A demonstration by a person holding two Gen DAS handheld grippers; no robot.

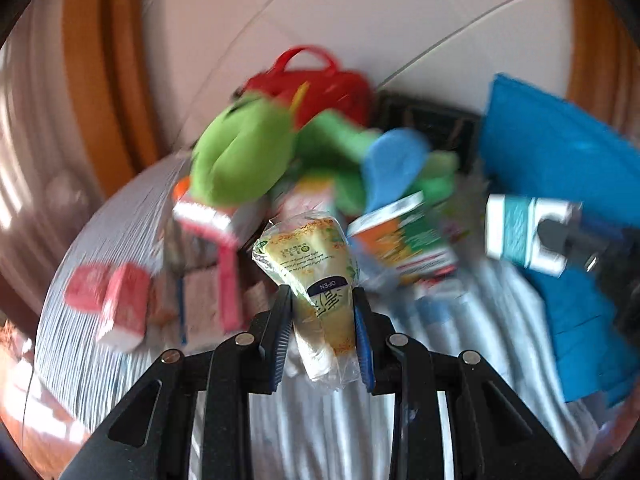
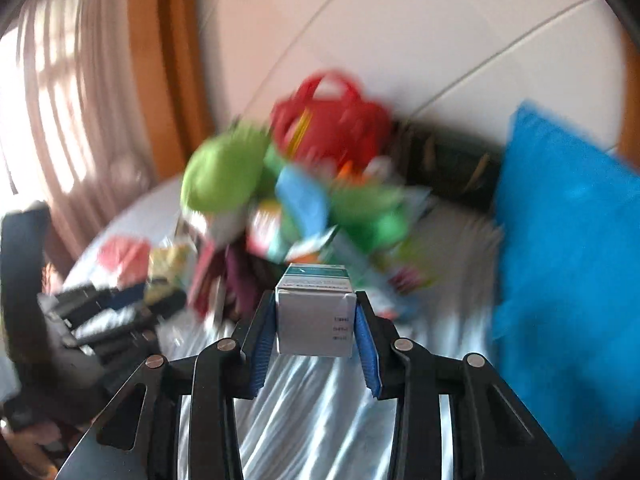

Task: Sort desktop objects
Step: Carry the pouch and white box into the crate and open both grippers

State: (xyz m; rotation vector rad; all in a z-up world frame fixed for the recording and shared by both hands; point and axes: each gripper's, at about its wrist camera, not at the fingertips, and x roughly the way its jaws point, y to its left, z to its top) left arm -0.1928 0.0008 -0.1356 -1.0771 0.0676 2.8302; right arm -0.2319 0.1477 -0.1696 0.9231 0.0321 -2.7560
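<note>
Two items are lifted: my left tongs (image 1: pixel 322 312) clamp a yellow plastic-wrapped packet (image 1: pixel 316 276), my right tongs (image 2: pixel 316 328) a white-and-teal cardboard box (image 2: pixel 316 312), both nearer me than the green plush toy (image 1: pixel 240 160). Next, each likely needs its own spot.

Motion blur smears most of the heap at the middle of both views: the lime-green plush toy (image 1: pixel 240 160) and the red handled bag (image 1: pixel 316 80) behind it lose their outlines. In the left wrist view the small pink cartons (image 1: pixel 116 300) at centre left show no legible print. The bright blue cushion (image 2: pixel 568 272) is cut off by the right edge. The small white and teal cardboard box (image 2: pixel 316 316) bears print too small to read.
</note>
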